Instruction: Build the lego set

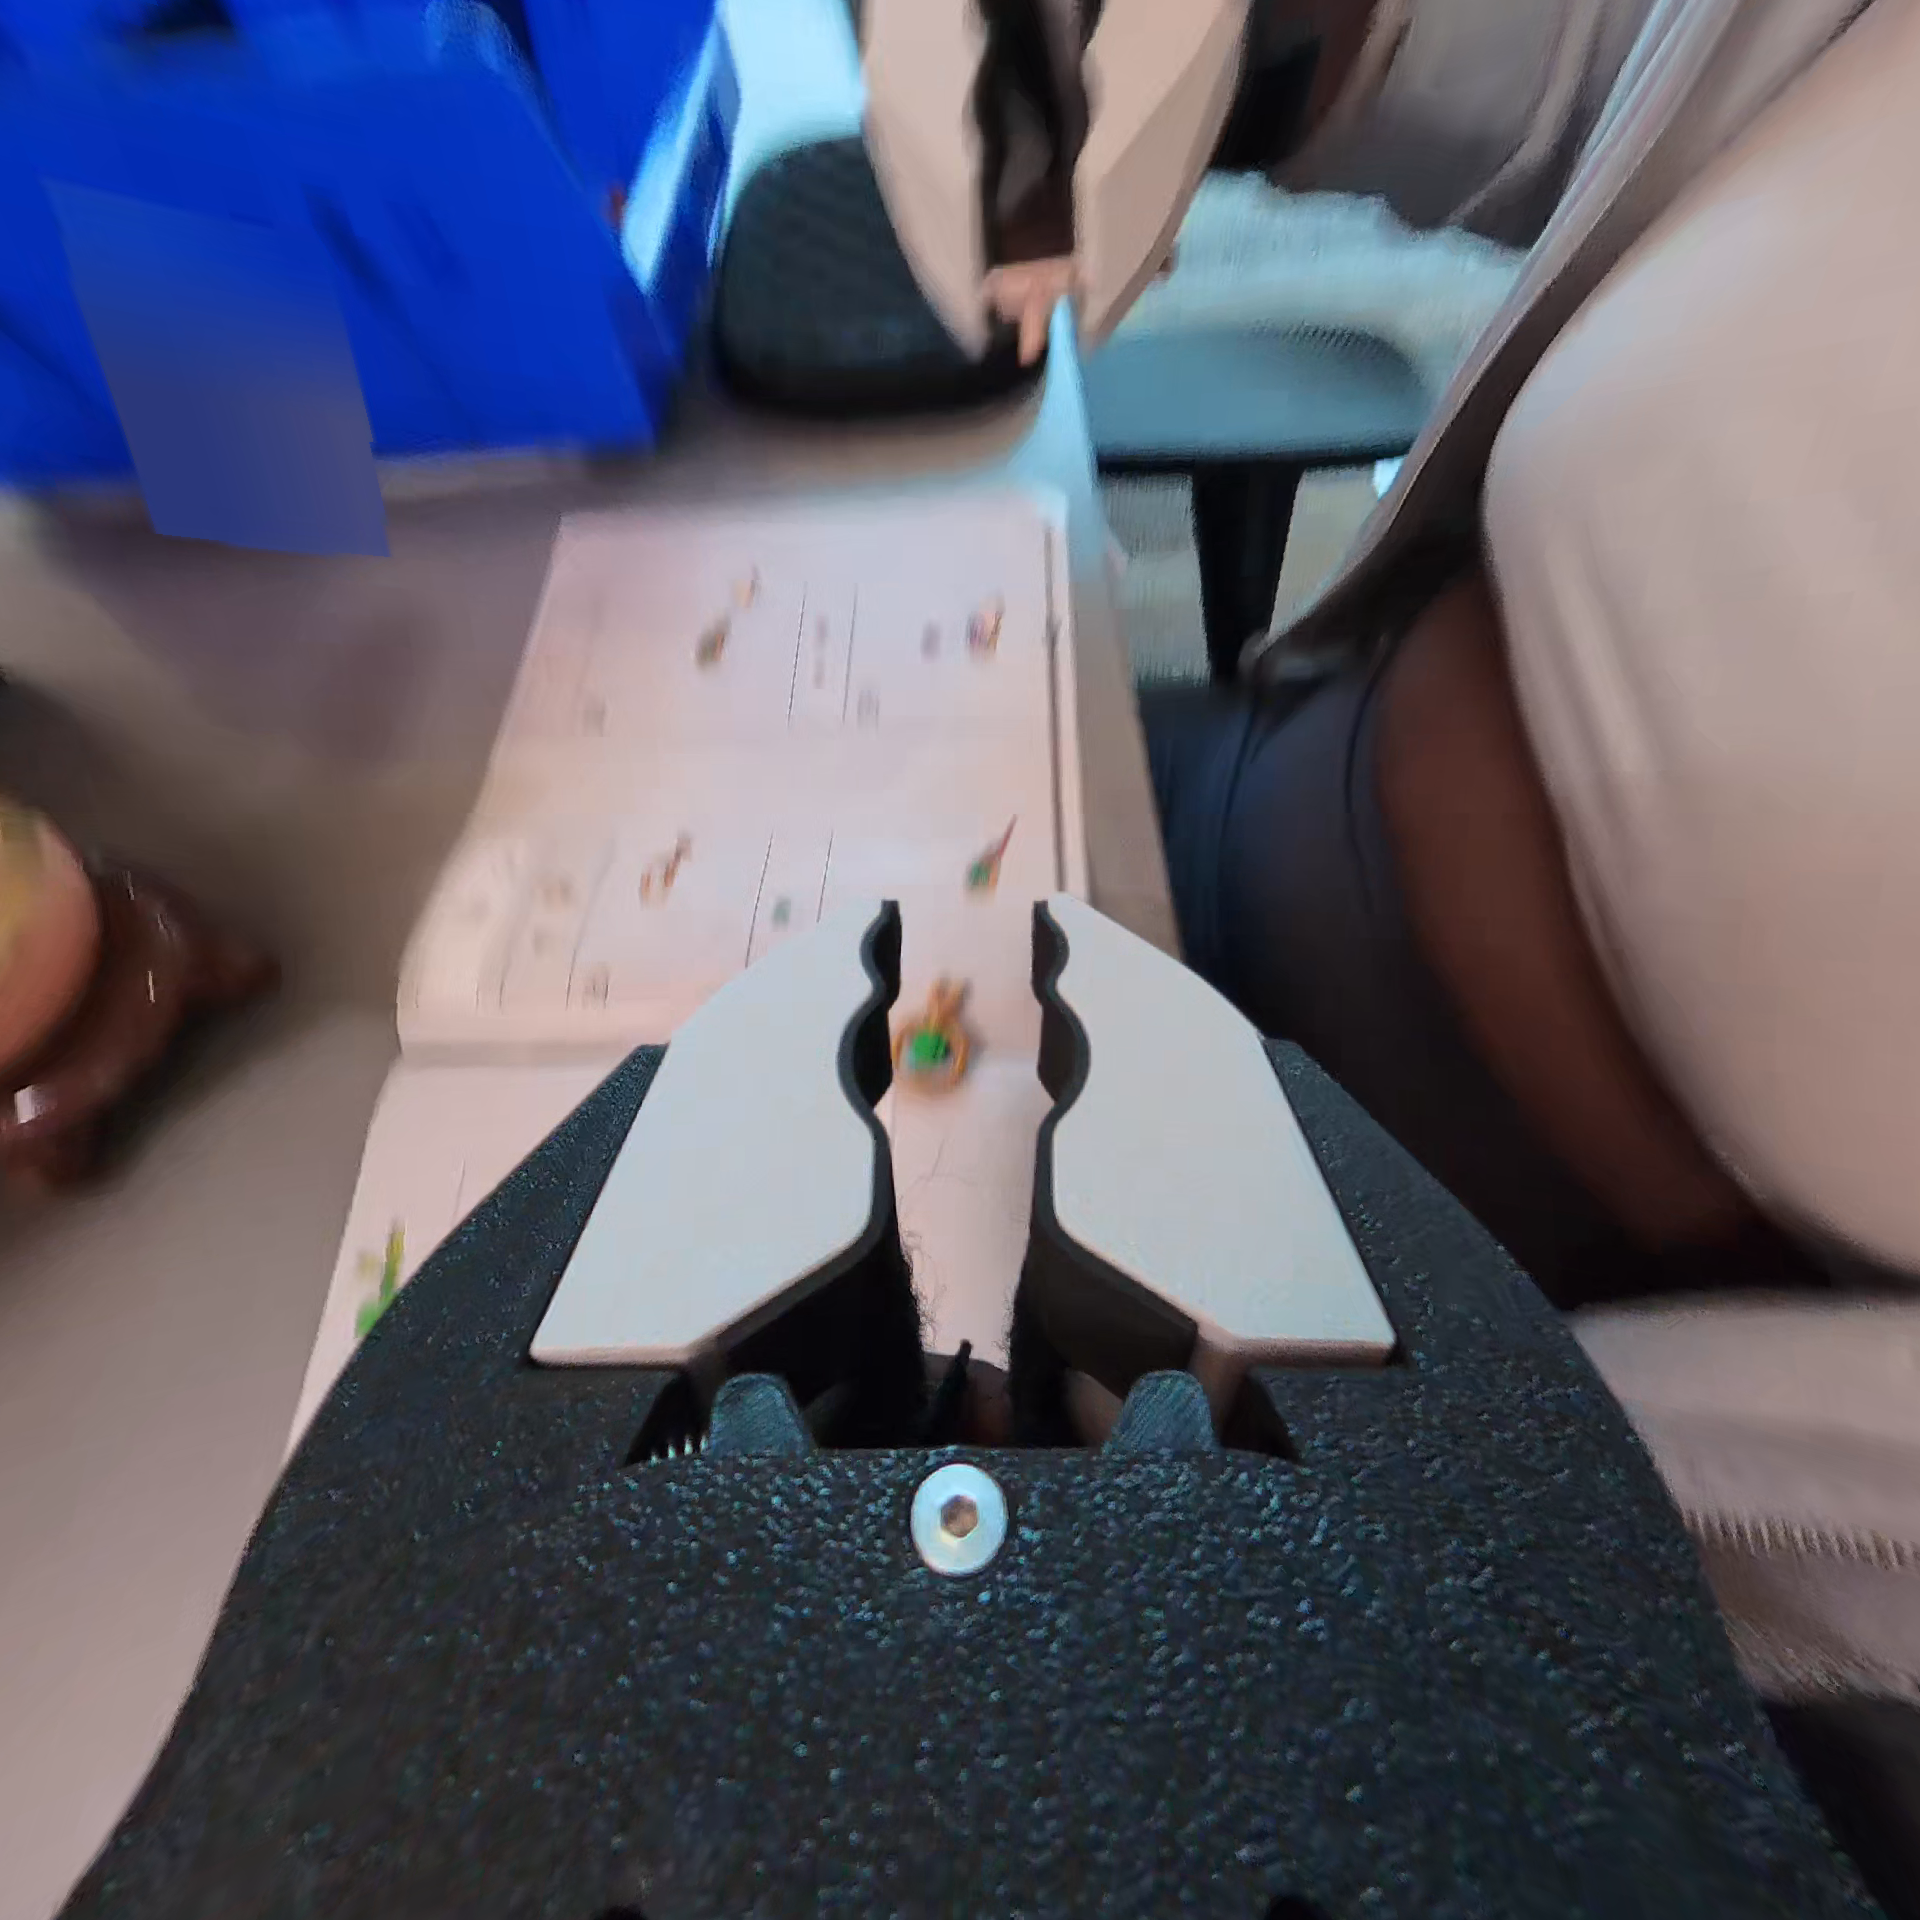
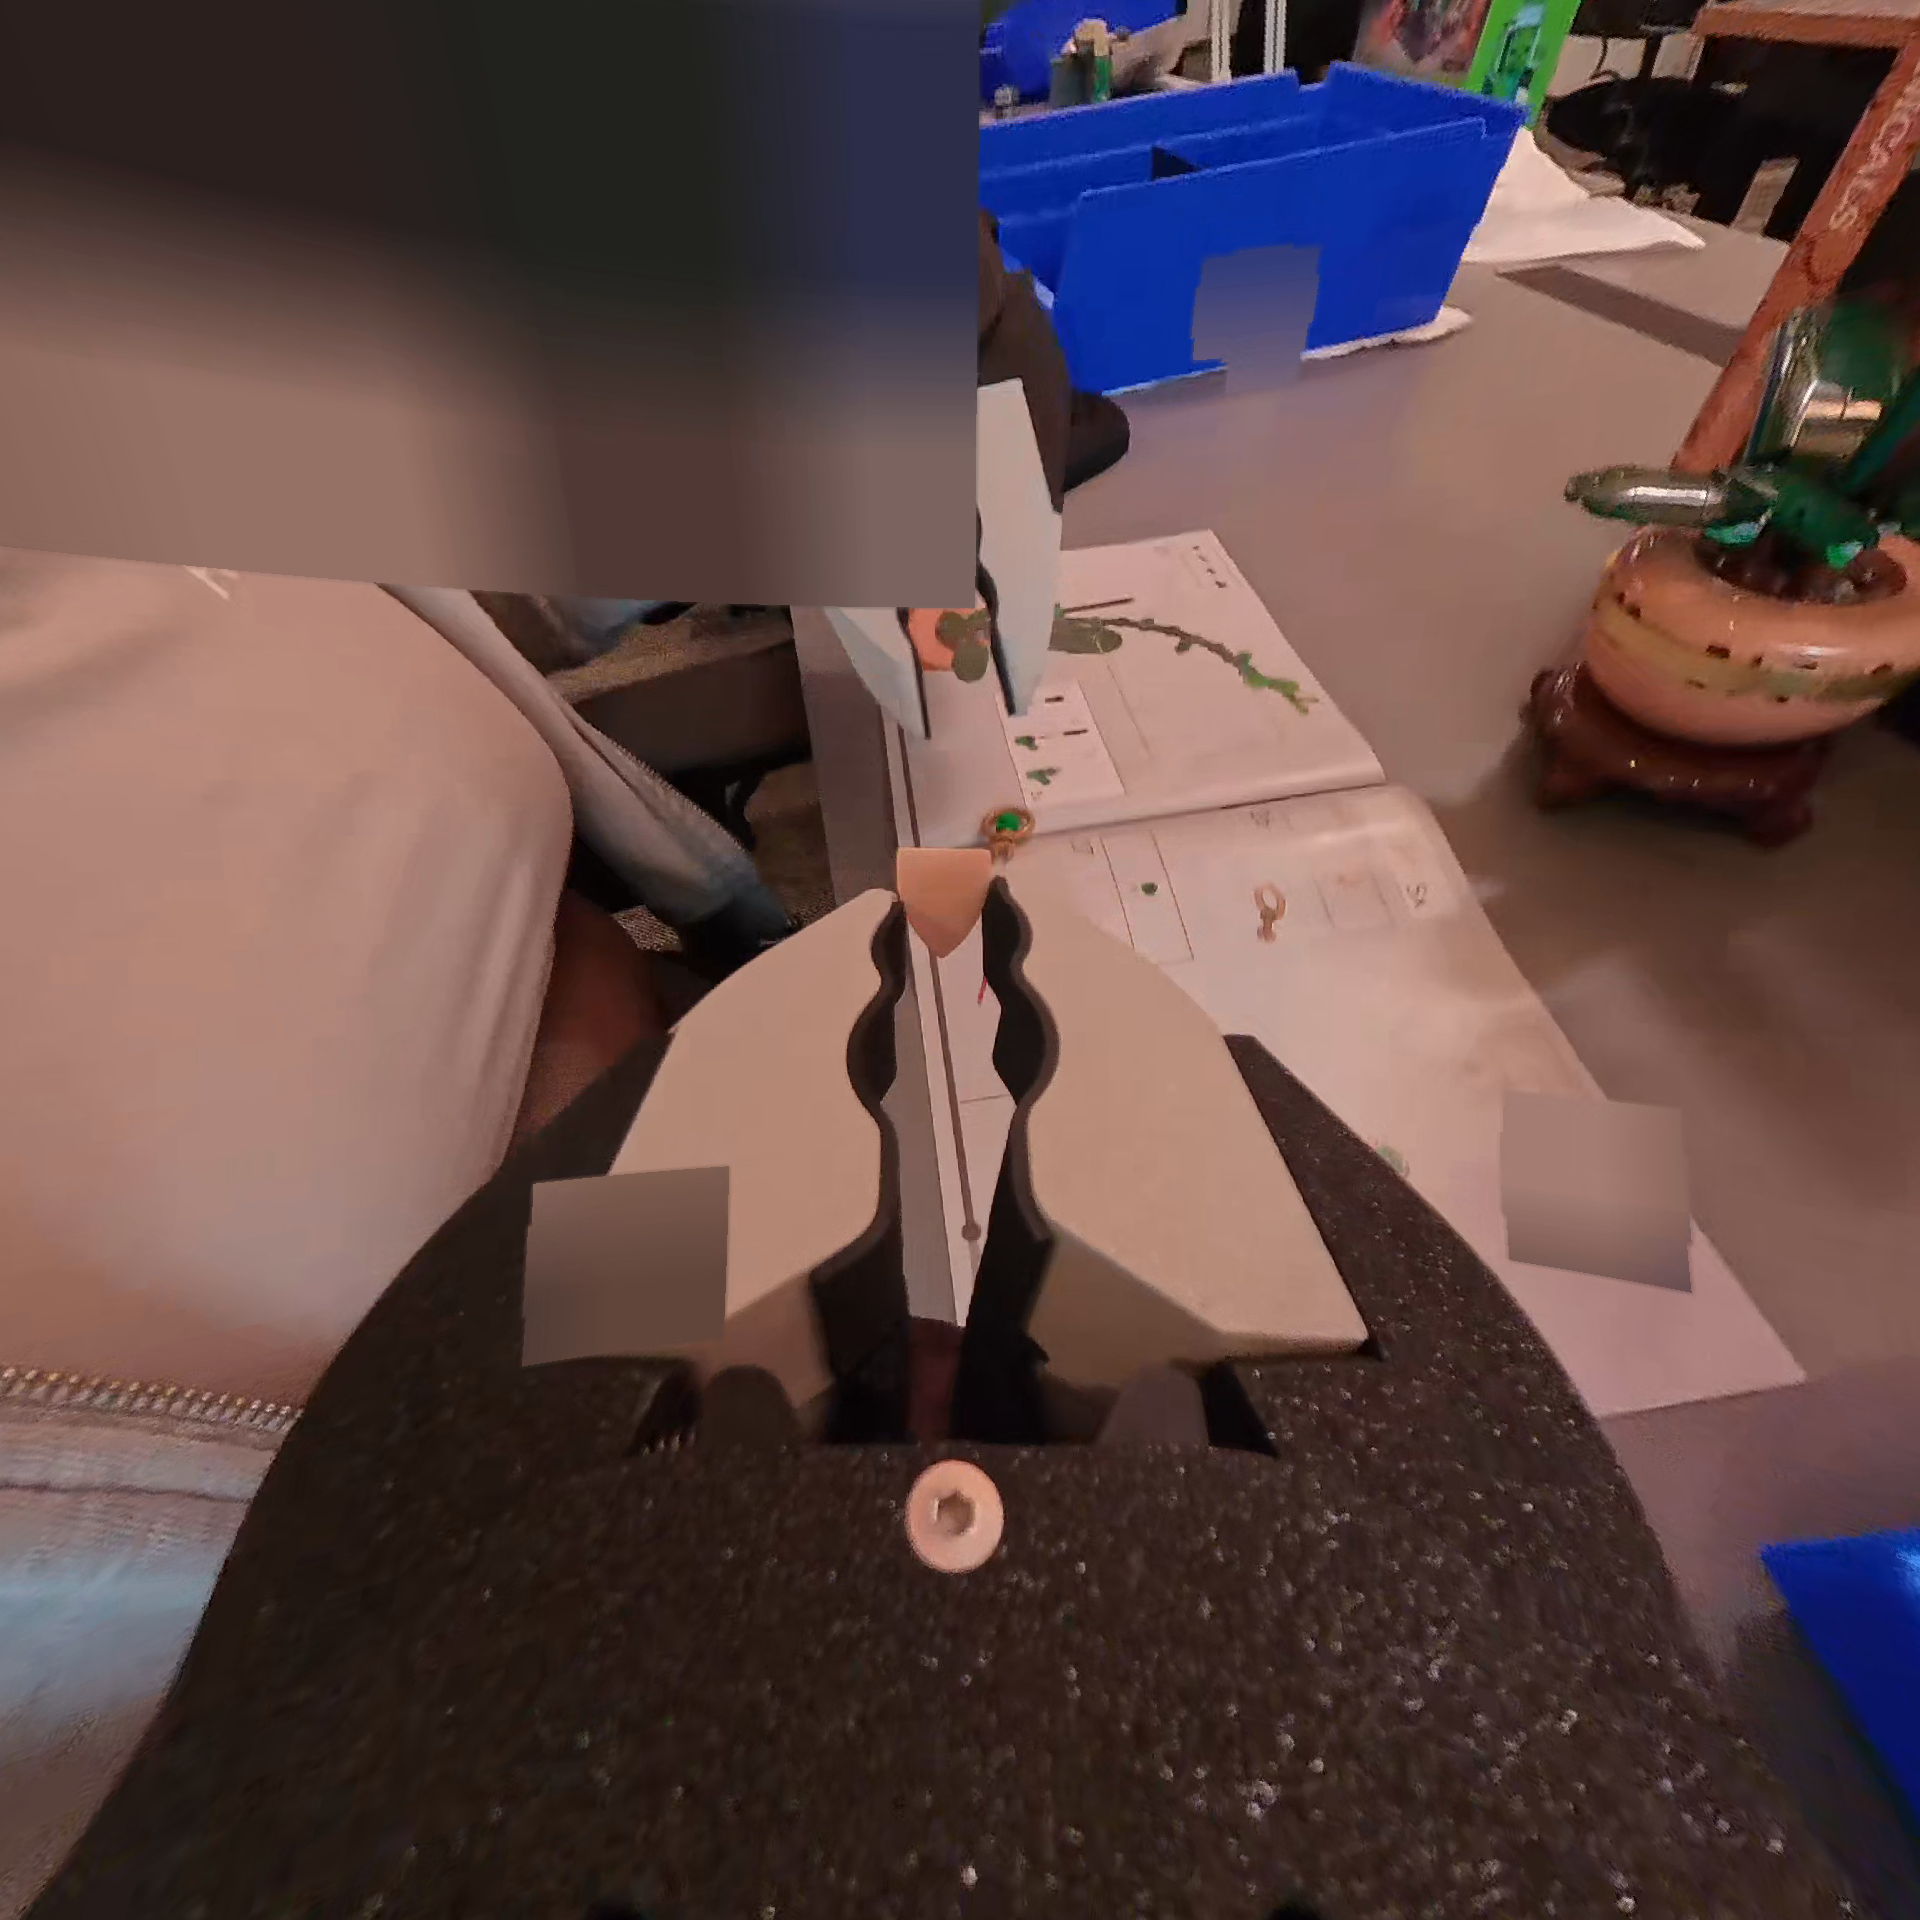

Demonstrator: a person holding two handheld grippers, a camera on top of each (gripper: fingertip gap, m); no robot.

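Observation:
My right gripper (image 2: 943, 902) is shut on a small tan shield-shaped Lego piece (image 2: 940, 920), held at the fingertips above the near edge of the open instruction booklet (image 2: 1299, 935). A small gold ring piece with a green centre (image 2: 1006, 826) lies on the booklet just beyond it. My left gripper (image 1: 966, 925) is open and empty, hovering over the booklet (image 1: 727, 748) with the gold and green piece (image 1: 927, 1049) below the gap between its fingers. The left gripper also shows farther off in the right wrist view (image 2: 966, 675). The left wrist view is motion-blurred.
A built Lego plant in a cream pot on a brown stand (image 2: 1756, 644) stands right of the booklet; it also shows at the left edge of the left wrist view (image 1: 52, 987). Blue bins (image 2: 1247, 208) stand at the back. The table edge (image 2: 852, 727) runs beside the person's lap.

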